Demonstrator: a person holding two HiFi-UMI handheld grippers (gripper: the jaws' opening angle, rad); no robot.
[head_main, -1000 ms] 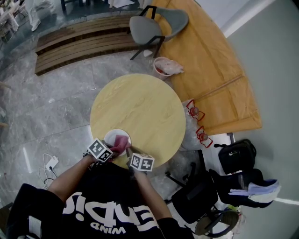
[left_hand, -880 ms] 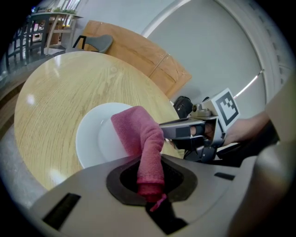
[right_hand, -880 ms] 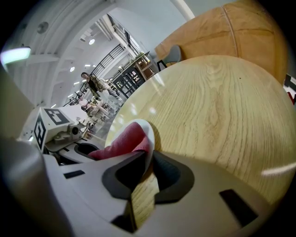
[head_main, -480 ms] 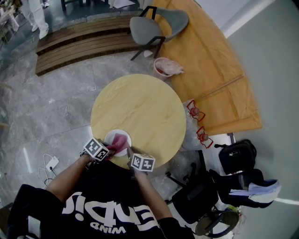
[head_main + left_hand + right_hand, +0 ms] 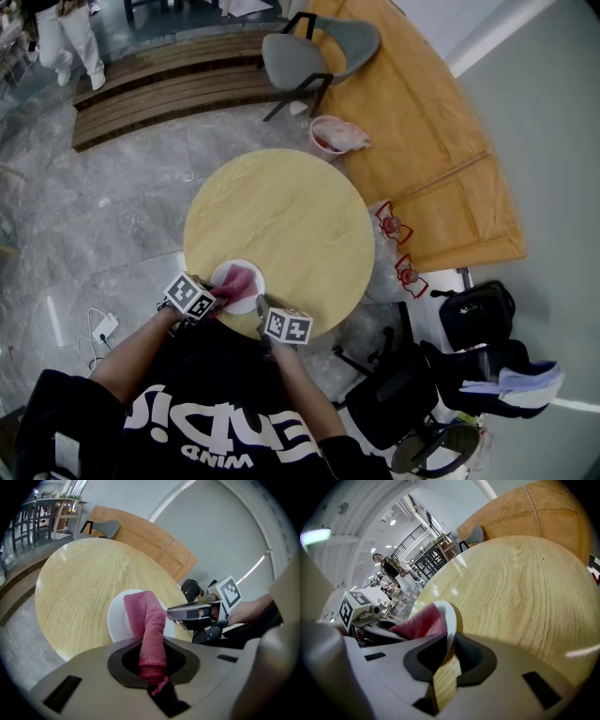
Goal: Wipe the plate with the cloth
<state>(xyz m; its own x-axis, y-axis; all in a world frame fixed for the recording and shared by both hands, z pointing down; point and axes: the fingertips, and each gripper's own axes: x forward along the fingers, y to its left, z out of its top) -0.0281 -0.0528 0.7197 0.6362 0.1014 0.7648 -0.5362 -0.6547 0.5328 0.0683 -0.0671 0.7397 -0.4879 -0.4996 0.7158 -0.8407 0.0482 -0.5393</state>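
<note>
A small white plate point(image 5: 253, 275) sits at the near left edge of the round wooden table point(image 5: 291, 220). A pink cloth point(image 5: 238, 282) lies across the plate. My left gripper point(image 5: 218, 299) is shut on the cloth's near end; in the left gripper view the cloth point(image 5: 149, 630) runs from the jaws onto the plate point(image 5: 118, 618). My right gripper point(image 5: 260, 306) is shut on the plate's near rim; the rim point(image 5: 451, 618) stands between its jaws, with the cloth point(image 5: 421, 623) behind it. Each gripper shows in the other's view: the right gripper point(image 5: 180, 614) and the left gripper point(image 5: 377, 626).
A grey chair point(image 5: 300, 52) and a bin with a bag point(image 5: 330, 134) stand beyond the table. A wooden platform point(image 5: 422, 141) lies to the right. An office chair and bags point(image 5: 469, 366) are at the near right. A person point(image 5: 56, 37) stands far left.
My left gripper has slid a little to the left, dragging the cloth over the plate. The right gripper and the plate have stayed put.
</note>
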